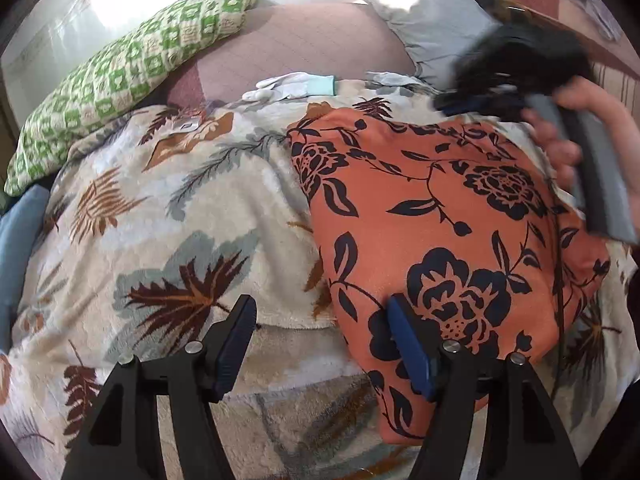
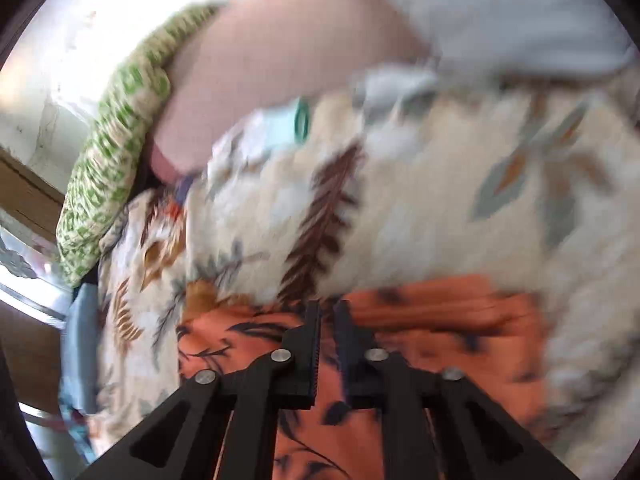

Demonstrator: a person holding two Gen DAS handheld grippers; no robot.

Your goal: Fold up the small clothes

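The orange flowered cloth (image 1: 440, 240) lies on the leaf-print blanket (image 1: 180, 220), long axis near-to-far, left gripper (image 1: 320, 344) jaws spread, right gripper (image 2: 327, 344) jaws nearly pressed together, empty.

Left hand-held gripper (image 1: 320, 344) low in frame, jaws wide apart, holding nothing. Its right finger over near edge of orange floral garment (image 1: 448, 236); left finger over leaf-print blanket (image 1: 168, 216). Garment lay spread flat on blanket, toward right. Right hand-held gripper (image 1: 516, 76) blurred at upper right, over garment's far corner; jaw state unclear. Person's hand (image 1: 568, 136) gripped its grey handle. Green-checked pillow (image 1: 120, 76) at upper left. White gloves (image 1: 292, 86) lay beyond blanket's far edge.
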